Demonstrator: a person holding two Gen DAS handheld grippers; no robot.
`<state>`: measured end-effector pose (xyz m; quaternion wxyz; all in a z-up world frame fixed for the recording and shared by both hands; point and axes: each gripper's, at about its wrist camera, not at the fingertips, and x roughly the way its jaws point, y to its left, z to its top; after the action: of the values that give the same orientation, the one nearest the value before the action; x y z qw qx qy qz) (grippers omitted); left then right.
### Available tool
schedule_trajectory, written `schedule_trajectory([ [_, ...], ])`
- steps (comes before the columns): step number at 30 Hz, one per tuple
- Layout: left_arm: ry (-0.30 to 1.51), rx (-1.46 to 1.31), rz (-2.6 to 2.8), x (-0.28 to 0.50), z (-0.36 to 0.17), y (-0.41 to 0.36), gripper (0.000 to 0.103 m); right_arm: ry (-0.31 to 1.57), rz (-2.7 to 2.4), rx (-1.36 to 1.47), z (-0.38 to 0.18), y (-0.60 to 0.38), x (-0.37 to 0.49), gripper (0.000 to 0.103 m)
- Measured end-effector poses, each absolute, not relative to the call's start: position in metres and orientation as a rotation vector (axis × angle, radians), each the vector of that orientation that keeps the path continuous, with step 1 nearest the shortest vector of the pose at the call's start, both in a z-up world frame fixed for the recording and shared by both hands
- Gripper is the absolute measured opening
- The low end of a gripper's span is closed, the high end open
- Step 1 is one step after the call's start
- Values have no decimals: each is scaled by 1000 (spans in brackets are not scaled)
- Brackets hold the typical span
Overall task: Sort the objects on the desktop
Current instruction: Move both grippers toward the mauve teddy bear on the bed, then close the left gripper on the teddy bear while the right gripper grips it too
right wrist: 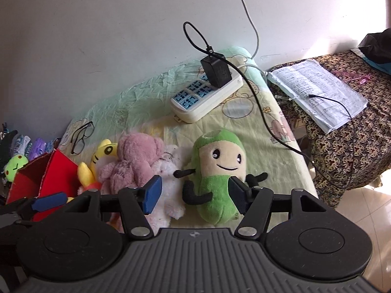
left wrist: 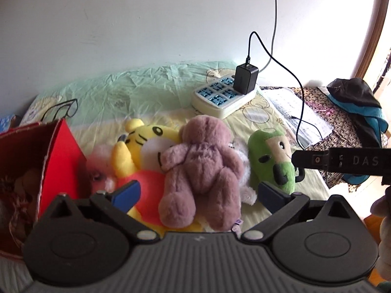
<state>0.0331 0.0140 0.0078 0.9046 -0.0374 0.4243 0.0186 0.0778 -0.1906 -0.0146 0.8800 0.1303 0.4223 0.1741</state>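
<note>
Several plush toys lie in a row on the covered table. A mauve teddy bear (left wrist: 202, 168) lies face down between the wide-open jaws of my left gripper (left wrist: 198, 193). A yellow tiger plush (left wrist: 141, 151) lies to its left and a white plush (left wrist: 244, 171) to its right. A green bean-shaped plush (right wrist: 220, 171) lies face up between the open jaws of my right gripper (right wrist: 194, 194); it also shows in the left wrist view (left wrist: 271, 156). A red cardboard box (left wrist: 36, 168) stands open at the left, with a brown toy inside.
A white power strip (right wrist: 205, 95) with a black charger (right wrist: 216, 72) and cables sits at the back. Glasses (right wrist: 81, 138) lie at the back left. Papers (right wrist: 317, 90) rest on a patterned cloth to the right. More small toys (right wrist: 17, 163) sit beyond the box.
</note>
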Motion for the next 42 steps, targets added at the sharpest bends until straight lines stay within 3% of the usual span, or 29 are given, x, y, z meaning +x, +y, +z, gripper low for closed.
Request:
schedule_trajectory([
  [4, 916, -129, 13, 47, -10, 25, 100, 889, 465, 280, -15, -168, 89, 63],
  [12, 970, -234, -56, 56, -35, 35, 79, 956, 559, 258, -36, -124, 110, 52],
  [19, 959, -234, -70, 62, -33, 38, 71, 943, 551, 201, -42, -108, 110, 46],
  [22, 960, -242, -68, 59, -33, 38, 66, 939, 547, 187, -42, -109, 109, 36],
  [23, 957, -242, -64, 57, -31, 38, 65, 938, 537, 182, -41, -111, 107, 21],
  [24, 952, -235, -64, 54, -29, 37, 63, 937, 522, 171, -41, -113, 106, 16],
  [30, 945, -198, -79, 44, -30, 31, 62, 963, 515, 261, -48, -131, 104, 18],
  [33, 938, -203, -68, 54, -37, 37, 81, 932, 514, 226, -50, -120, 104, 26],
  [42, 908, -193, -74, 46, -28, 29, 64, 885, 518, 173, -43, -120, 89, 18],
])
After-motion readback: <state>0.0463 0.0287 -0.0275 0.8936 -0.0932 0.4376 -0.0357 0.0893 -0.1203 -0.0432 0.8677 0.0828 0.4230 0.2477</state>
